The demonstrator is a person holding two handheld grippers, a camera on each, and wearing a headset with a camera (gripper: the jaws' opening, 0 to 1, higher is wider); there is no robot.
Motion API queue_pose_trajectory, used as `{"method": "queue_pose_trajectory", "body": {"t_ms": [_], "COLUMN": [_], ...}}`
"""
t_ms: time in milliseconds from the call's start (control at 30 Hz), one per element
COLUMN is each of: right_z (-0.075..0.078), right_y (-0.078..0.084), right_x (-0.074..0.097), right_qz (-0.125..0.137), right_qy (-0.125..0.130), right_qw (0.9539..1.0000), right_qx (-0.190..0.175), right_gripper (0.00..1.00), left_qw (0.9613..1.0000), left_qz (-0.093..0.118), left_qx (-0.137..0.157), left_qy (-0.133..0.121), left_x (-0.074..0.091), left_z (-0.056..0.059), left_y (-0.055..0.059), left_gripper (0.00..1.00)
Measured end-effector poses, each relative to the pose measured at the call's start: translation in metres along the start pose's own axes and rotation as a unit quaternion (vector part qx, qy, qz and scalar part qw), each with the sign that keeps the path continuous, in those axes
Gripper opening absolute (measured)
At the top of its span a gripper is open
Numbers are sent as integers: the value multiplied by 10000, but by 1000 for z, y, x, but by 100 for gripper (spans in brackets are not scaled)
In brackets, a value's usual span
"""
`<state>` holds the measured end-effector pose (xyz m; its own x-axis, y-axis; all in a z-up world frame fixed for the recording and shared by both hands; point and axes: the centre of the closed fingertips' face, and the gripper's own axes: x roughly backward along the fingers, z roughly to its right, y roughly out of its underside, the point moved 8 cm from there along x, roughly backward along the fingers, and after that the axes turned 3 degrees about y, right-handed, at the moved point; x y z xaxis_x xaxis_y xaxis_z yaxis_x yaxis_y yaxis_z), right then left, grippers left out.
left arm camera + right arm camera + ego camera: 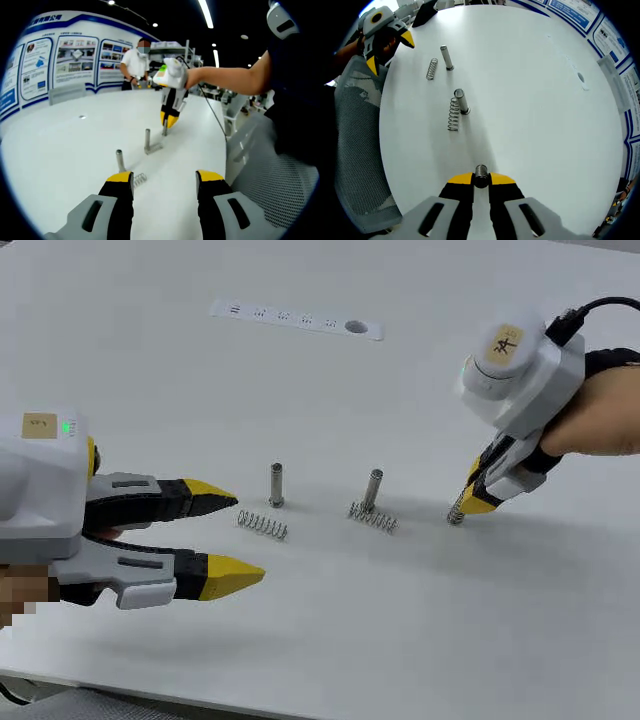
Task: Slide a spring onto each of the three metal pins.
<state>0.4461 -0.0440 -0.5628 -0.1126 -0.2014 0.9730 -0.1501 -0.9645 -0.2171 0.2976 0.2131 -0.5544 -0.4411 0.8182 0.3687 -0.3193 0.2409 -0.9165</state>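
While the right claw [481, 180] pinches the small coiled steel spring [480, 172] upright, tilting could flick it away; left claw [165, 176] hangs open.

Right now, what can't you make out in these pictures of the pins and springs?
The spring in the right gripper: jaws and coils hide whether a pin stands inside it, in all three views.
The near spring, left gripper view: one end is covered by a jaw of the left gripper.
The power strip, head view: its markings are too small to read.
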Motion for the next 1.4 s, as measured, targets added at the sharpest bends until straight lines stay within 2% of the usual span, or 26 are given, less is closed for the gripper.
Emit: {"method": "queue_pose_trajectory", "body": {"t_ms": [300, 433, 667, 867, 1000, 1200, 1400], "right_z": [-3, -4, -6, -12, -21, -33, -37], "right_y": [3, 5, 4, -8, -22, -41, -44], "right_x": [-2, 1, 14, 34, 38, 27, 1], "right_qz": [-29, 46, 207, 475, 727, 989, 940], "right_qy": [-23, 2, 222, 503, 454, 239, 46], "right_qw": [10000, 10000, 9995, 9974, 9959, 9944, 9953], "right_qx": [59, 31, 76, 207, 298, 298, 210], "right_gripper": [14, 17, 22, 22, 22, 19, 17], "left_qw": [10000, 10000, 10000, 10000, 10000, 9999, 10000], "left_qz": [-3, 7, -6, -8, -18, -28, -20], "left_qx": [1, 13, 7, -7, -19, -34, -29], "left_qy": [22, 22, 45, 70, 86, 101, 91], "left_x": [-2, -2, -2, -4, -5, -5, -4], "left_z": [1, 2, 3, 2, 3, 3, 3], "left_y": [0, 1, 2, 1, 0, 0, 1], "left_gripper": [51, 51, 51, 51, 51, 50, 50]}}
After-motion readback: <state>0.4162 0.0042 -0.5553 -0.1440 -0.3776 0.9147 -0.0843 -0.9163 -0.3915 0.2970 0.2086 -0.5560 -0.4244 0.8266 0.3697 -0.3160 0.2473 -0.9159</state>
